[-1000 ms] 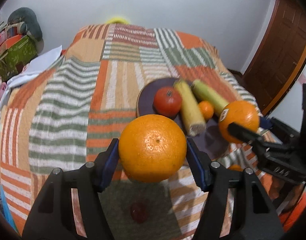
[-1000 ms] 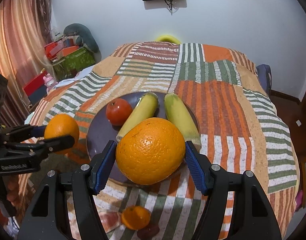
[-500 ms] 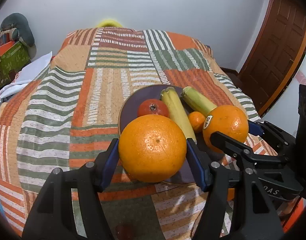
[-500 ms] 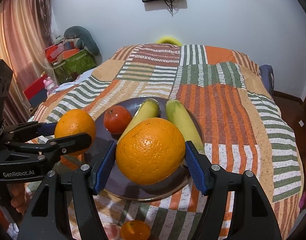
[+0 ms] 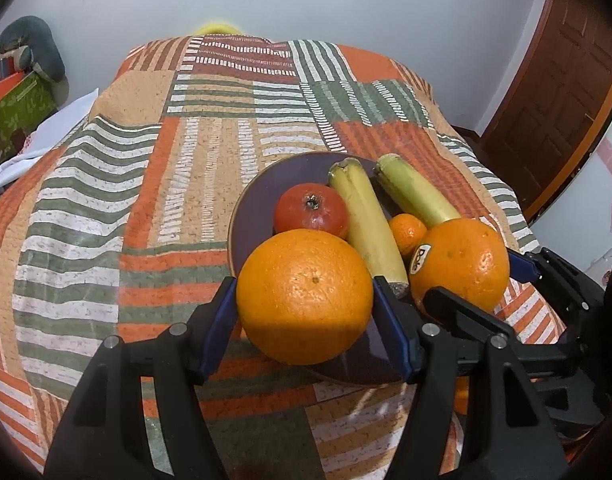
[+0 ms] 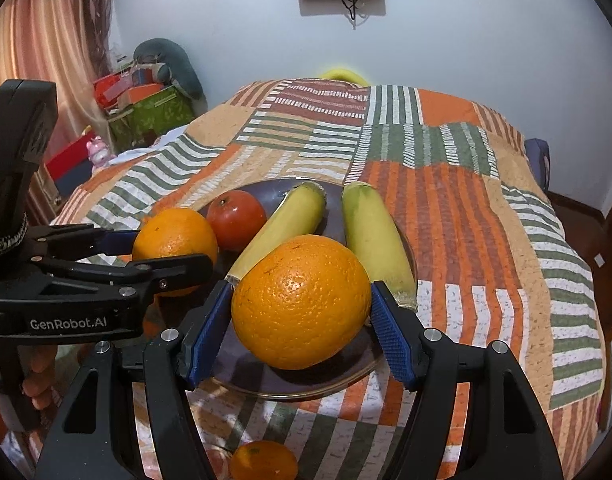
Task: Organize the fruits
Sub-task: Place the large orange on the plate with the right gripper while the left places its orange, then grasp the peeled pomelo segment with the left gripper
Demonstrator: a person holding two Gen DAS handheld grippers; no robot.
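Observation:
My left gripper (image 5: 306,300) is shut on a large orange (image 5: 304,296), held over the near left edge of a dark round plate (image 5: 254,208). My right gripper (image 6: 302,312) is shut on another large orange (image 6: 300,300) with a Dole sticker, over the plate's near part (image 6: 329,380). On the plate lie a red apple (image 5: 311,210), two yellow-green bananas (image 5: 365,220) (image 5: 415,190) and a small mandarin (image 5: 407,232). The left gripper and its orange (image 6: 174,246) show in the right wrist view; the right gripper's orange (image 5: 461,264) shows in the left wrist view.
The plate sits on a bed with an orange, green and white patchwork quilt (image 5: 146,200). A small mandarin (image 6: 264,460) lies on the quilt below the right gripper. Boxes and a plush (image 6: 154,92) stand at the left wall. A brown door (image 5: 565,92) is at the right.
Both grippers have moved forward with their oranges, from short of the plate to over its near edge. The two oranges have come closer together.

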